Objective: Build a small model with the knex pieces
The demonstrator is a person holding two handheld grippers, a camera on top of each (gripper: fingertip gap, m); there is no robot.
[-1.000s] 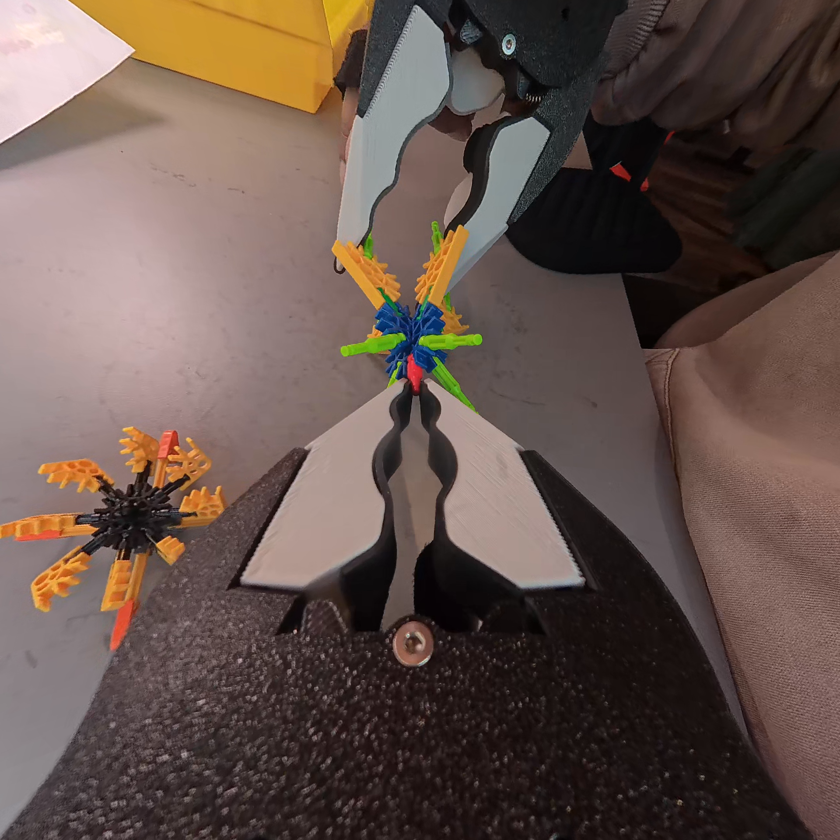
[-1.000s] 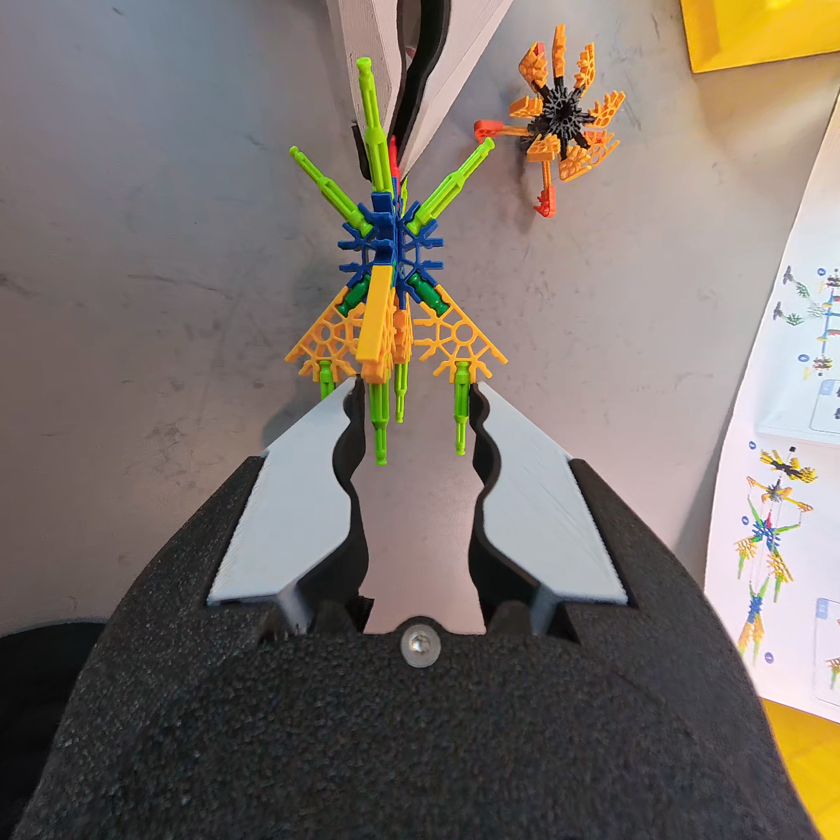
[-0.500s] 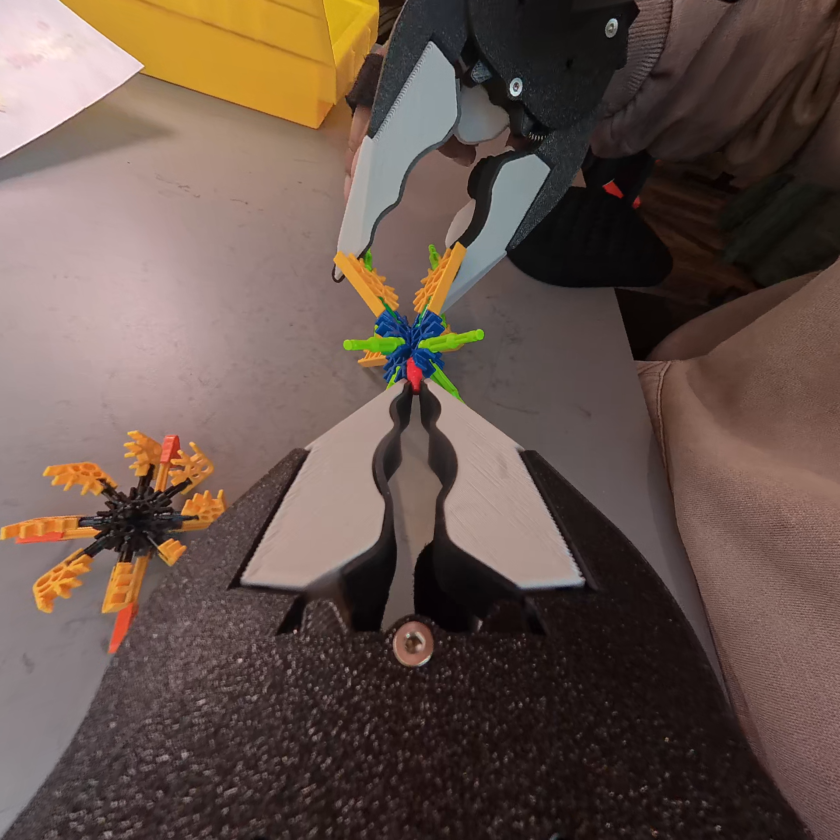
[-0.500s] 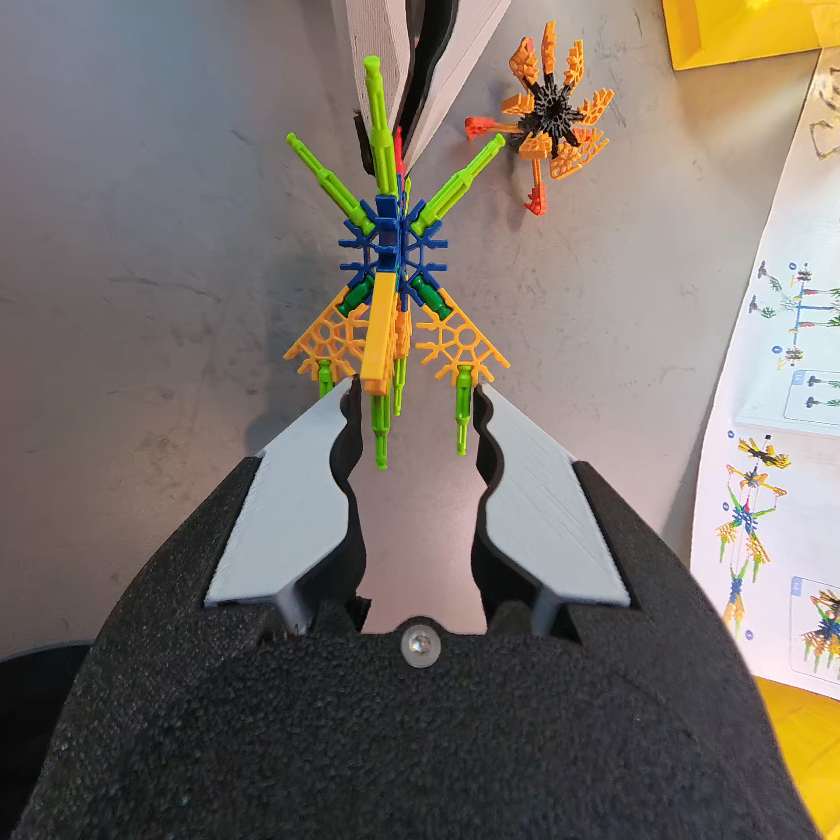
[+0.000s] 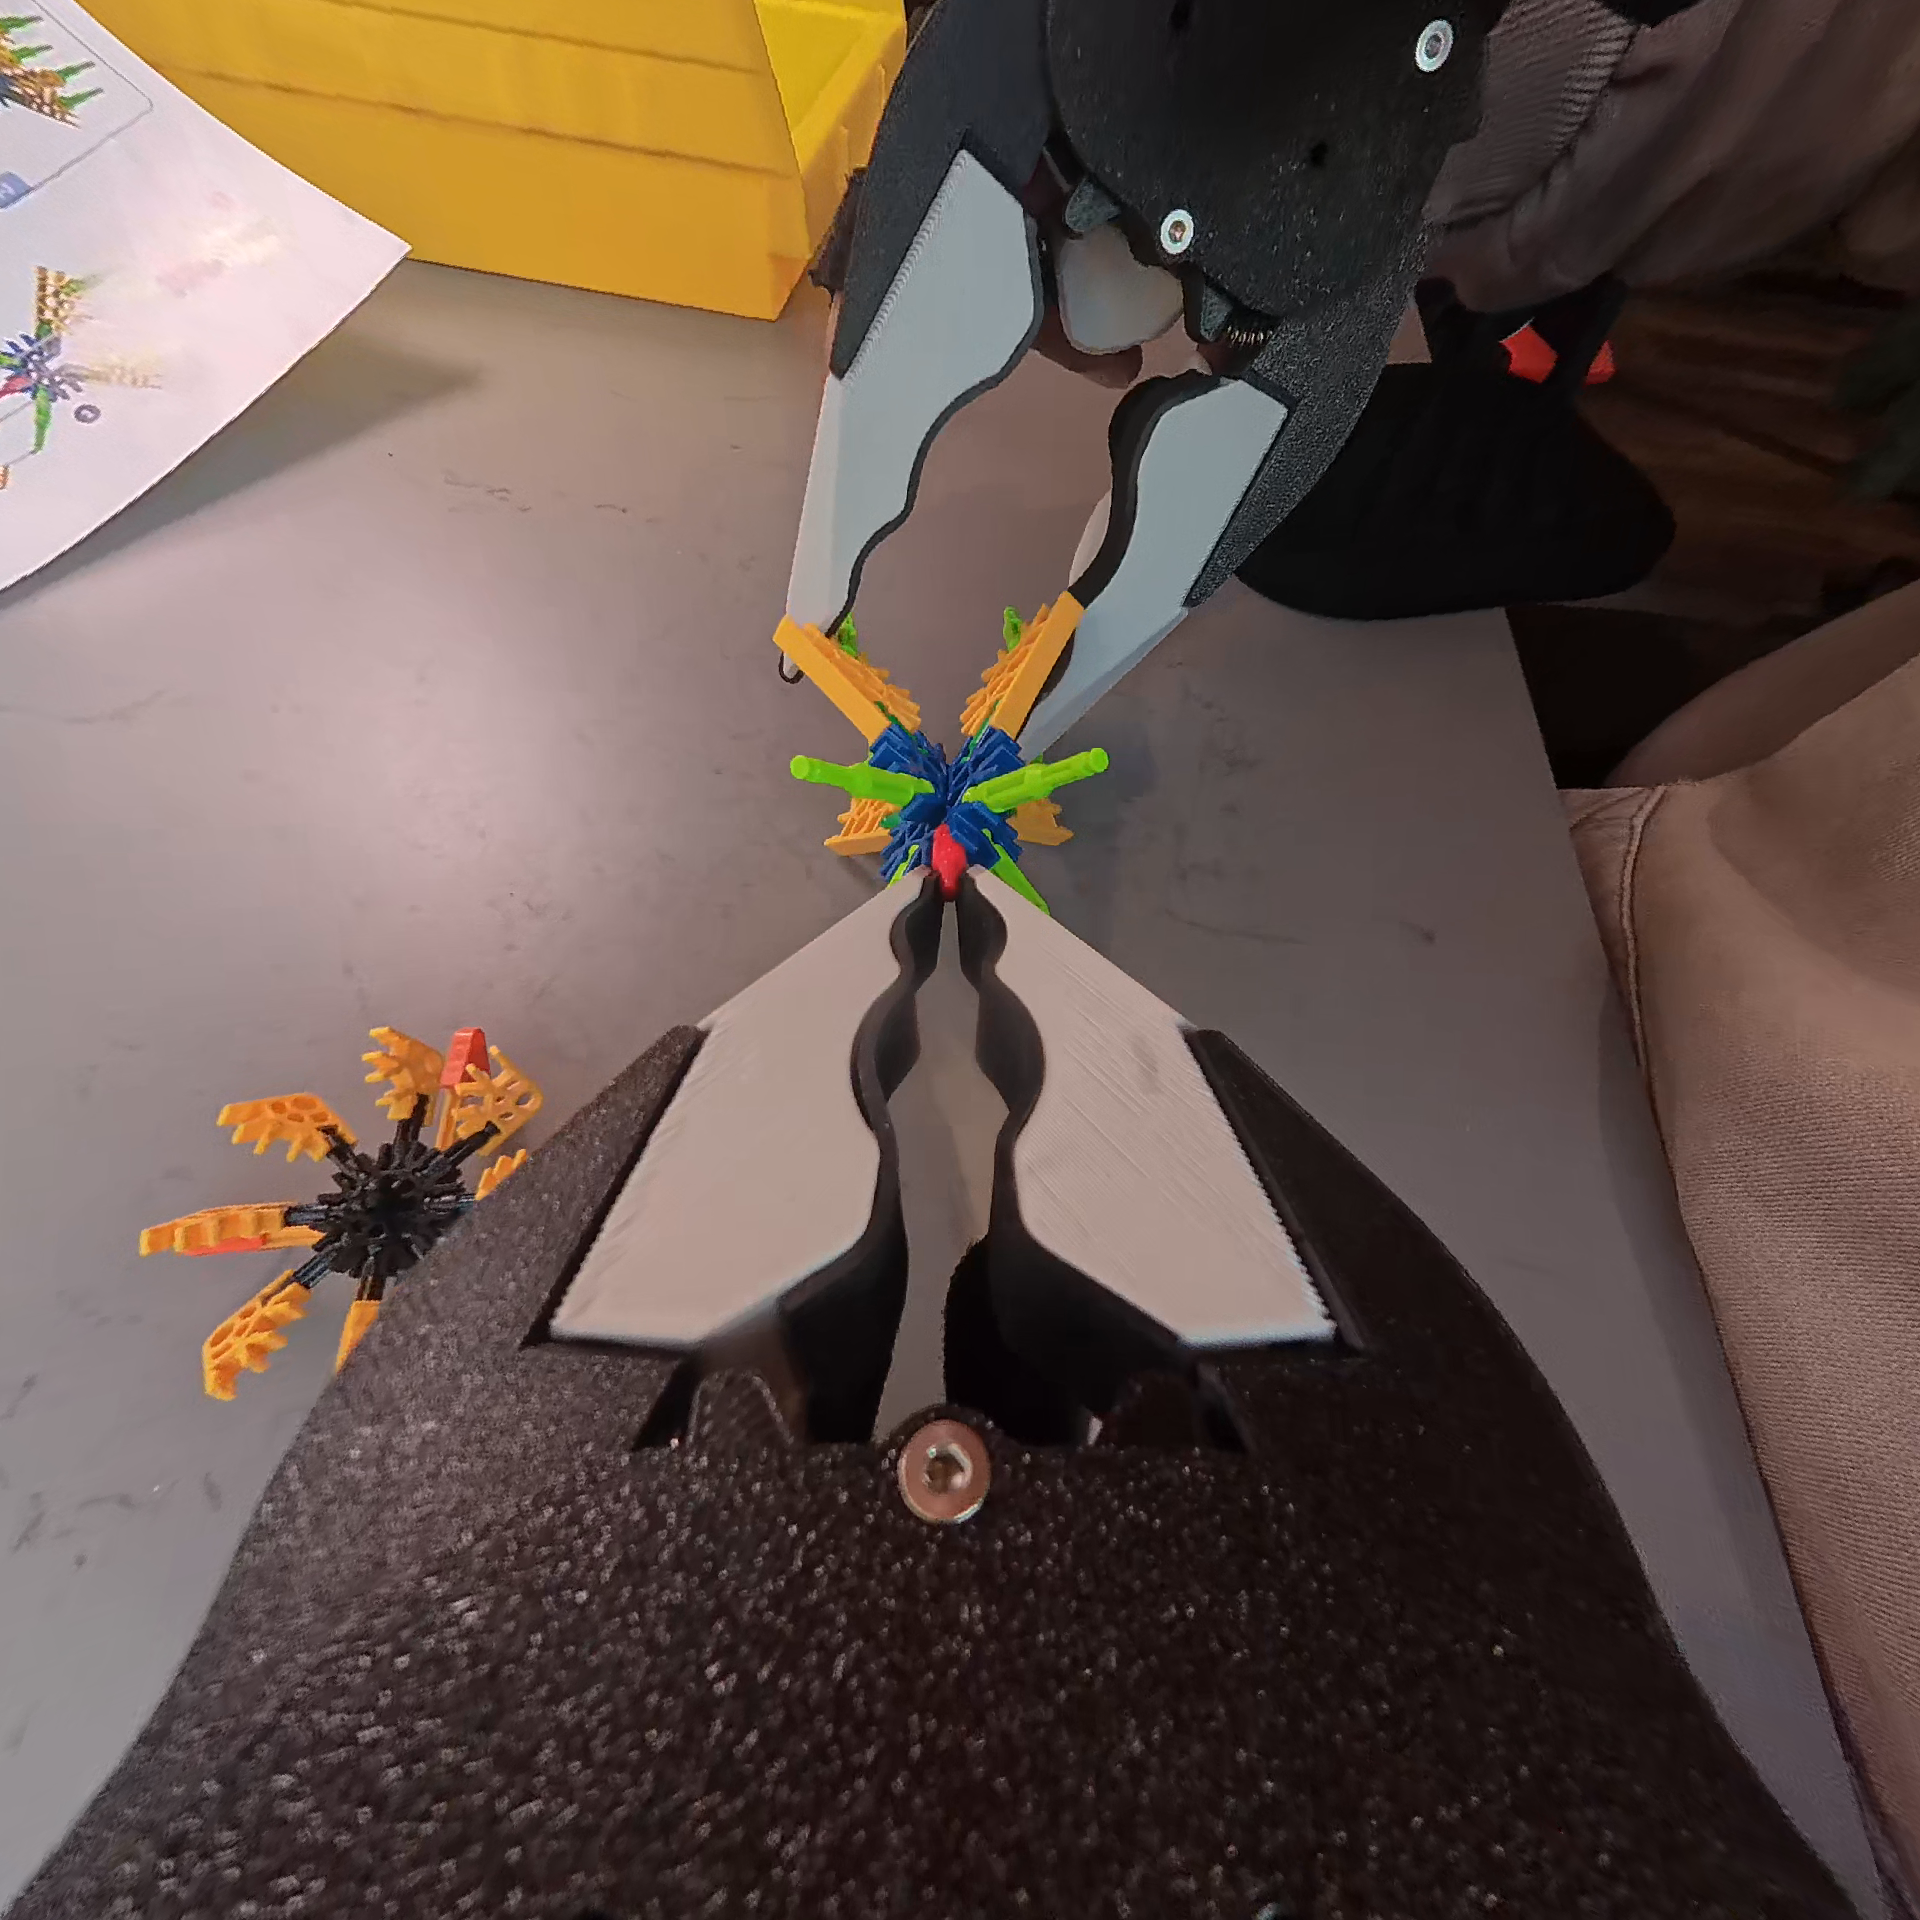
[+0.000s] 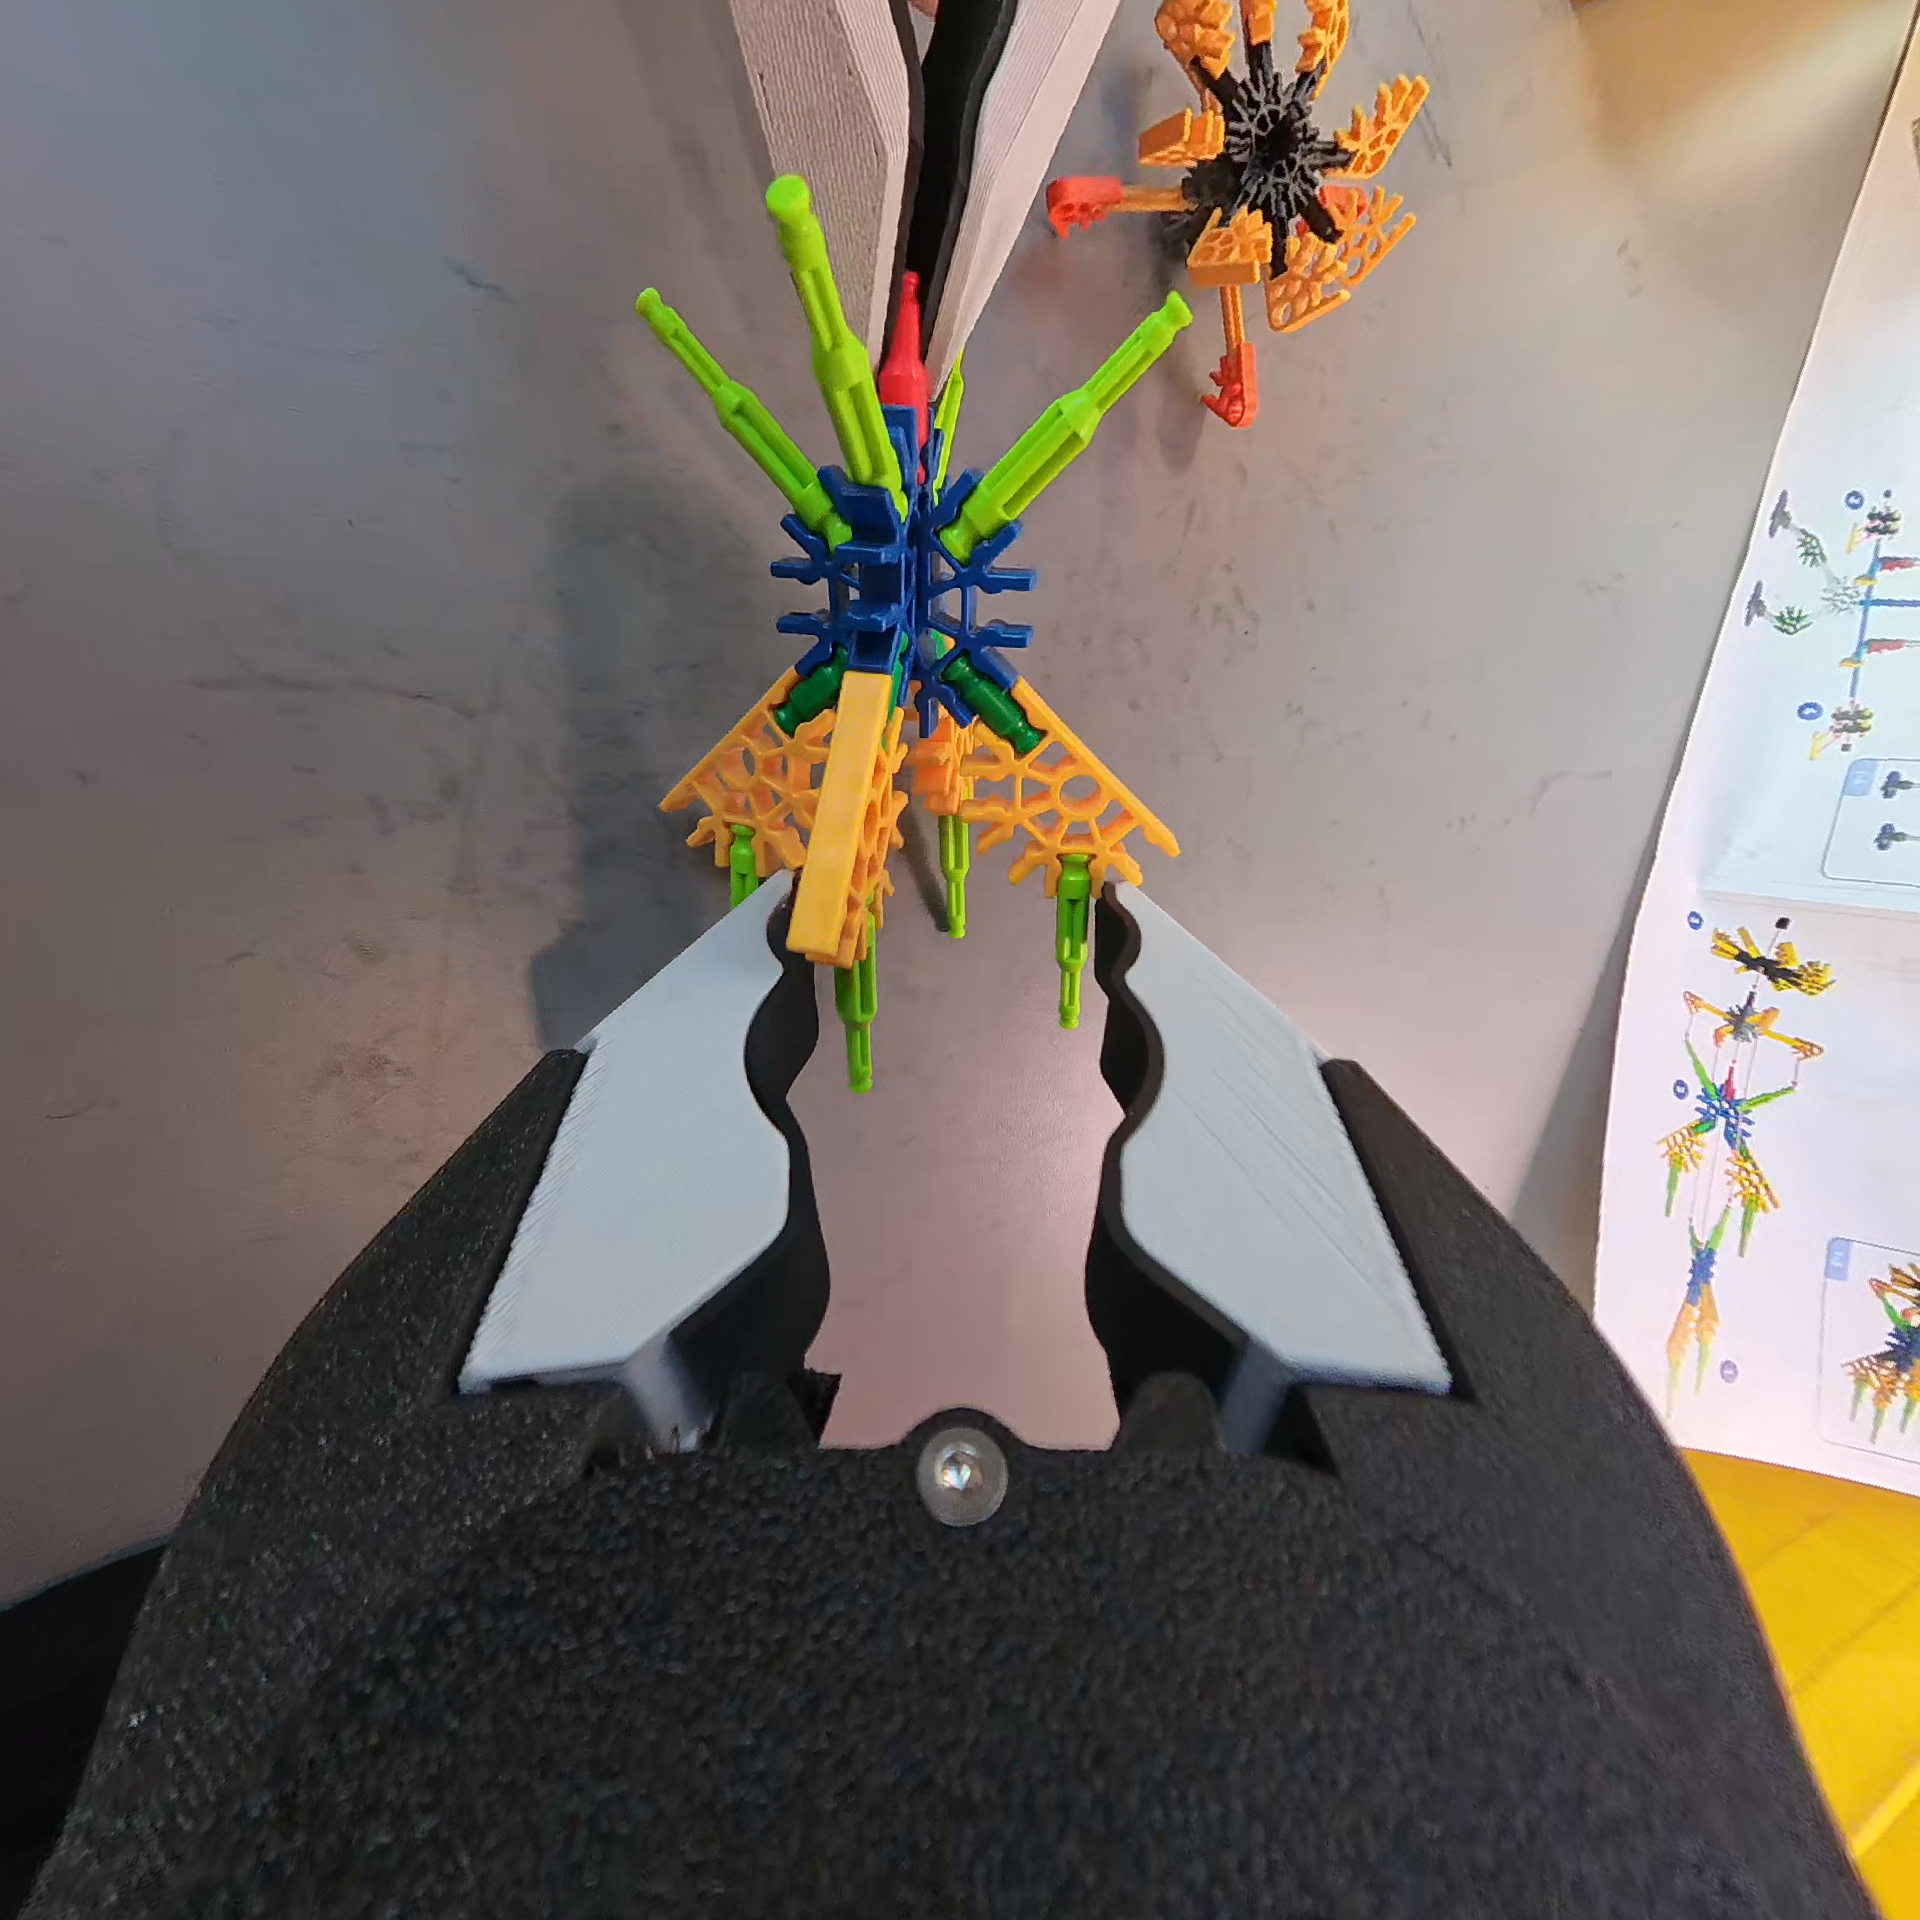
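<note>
1. The left tool (image 5: 943,891) has its two grey fingers pressed nearly together, pinching the red peg (image 5: 947,850) that sticks out of the blue hub of a small toy model (image 5: 940,795).
2. The model, made of a blue hub, light green rods and orange lattice fins, is held between the two tools above the grey counter (image 5: 416,675).
3. The right tool (image 6: 940,902) faces it from the other side, its fingers spread wide; each fingertip (image 6: 764,904) touches or sits just beside the outer edge of an orange fin (image 6: 1060,800), and the green rods hang into the gap.
4. In the left wrist view the right tool slopes down from the upper right, with a sleeve (image 5: 1662,135) behind it.
5. A second model (image 5: 379,1205), with a black hub and orange fins, lies on the counter, apart from both tools.
6. Farther off lie a printed sheet (image 6: 1787,935) with pictures and a yellow box (image 5: 540,135).
</note>
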